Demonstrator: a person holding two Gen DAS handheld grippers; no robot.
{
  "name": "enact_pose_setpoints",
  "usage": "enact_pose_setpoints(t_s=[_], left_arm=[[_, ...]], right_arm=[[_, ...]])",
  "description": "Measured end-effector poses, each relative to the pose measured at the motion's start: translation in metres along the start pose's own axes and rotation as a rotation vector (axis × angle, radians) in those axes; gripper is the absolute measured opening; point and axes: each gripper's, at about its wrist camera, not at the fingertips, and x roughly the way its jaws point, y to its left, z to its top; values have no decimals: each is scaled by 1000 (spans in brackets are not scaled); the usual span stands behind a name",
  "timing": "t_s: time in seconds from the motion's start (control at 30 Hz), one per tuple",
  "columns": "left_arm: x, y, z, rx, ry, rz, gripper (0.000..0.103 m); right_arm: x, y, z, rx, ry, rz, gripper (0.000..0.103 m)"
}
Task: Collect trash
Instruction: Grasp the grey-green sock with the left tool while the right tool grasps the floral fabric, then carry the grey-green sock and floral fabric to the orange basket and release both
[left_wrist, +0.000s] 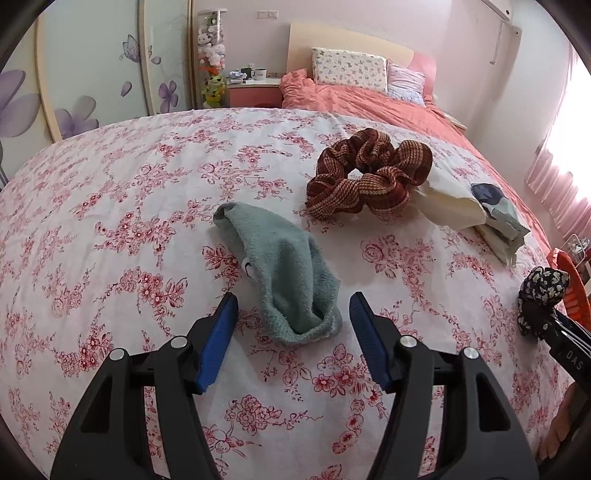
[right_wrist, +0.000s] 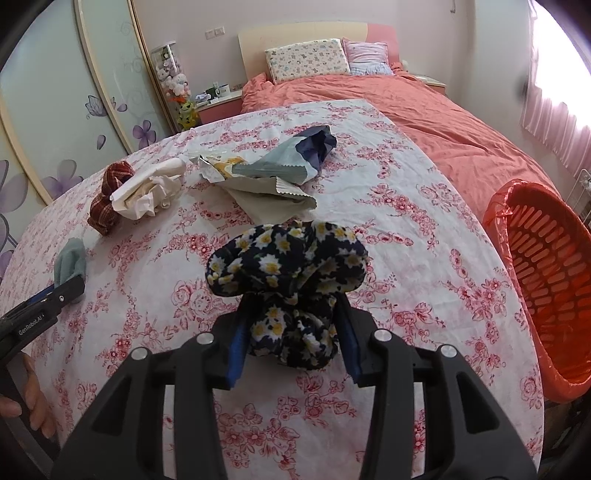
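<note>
On the floral-sheeted table, far left, the left gripper hangs with jaws spread wide and nothing held; the near open end of the green sock lies between its blue pads, not touching either. Sock's long axis runs from near-right to far-left in the left wrist view, cuff toward the gripper.

Next right, the brown plaid scrunchie sits beyond the sock, touching the crumpled white paper. Beside that, the torn snack wrappers lie flat, long axis roughly left-right in the right wrist view, dark open mouth toward far right. These look like the actual trash, and they are untouched.

Further right, the right gripper has jaws closed partway on a navy daisy-print scrunchie, pinching its lower part; the rest bulges above the fingertips, lifted just over the cloth as far as I can tell.

Far right, the orange bin with red liner stands off the table edge, mouth tilted toward the table; the part of its inside in view is bare.

Judgement: early. No trash seen in the bin; paper and wrappers remain to collect.
</note>
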Motion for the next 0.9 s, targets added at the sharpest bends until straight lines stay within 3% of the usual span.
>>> enact_pose_setpoints(t_s=[0.3,0.37,0.43,0.57,0.9], left_arm=[[1,-2,2,11,2,20,59],[1,-3,3,18,3,22,46],[1,-2,4,10,10,1,33],[-4,-1,7,1,6,-18,22],[-40,-25,15,37,-62,-78,21]], right_arm=[[-1,3,0,-18,-3,-28,42],[-2,4,-1,-15,-5,-26,29],[-4,2,0,-7,-5,-15,24],[-15,-1,3,16,-28,16,21],[-64,-13,9,43,-121,41,20]])
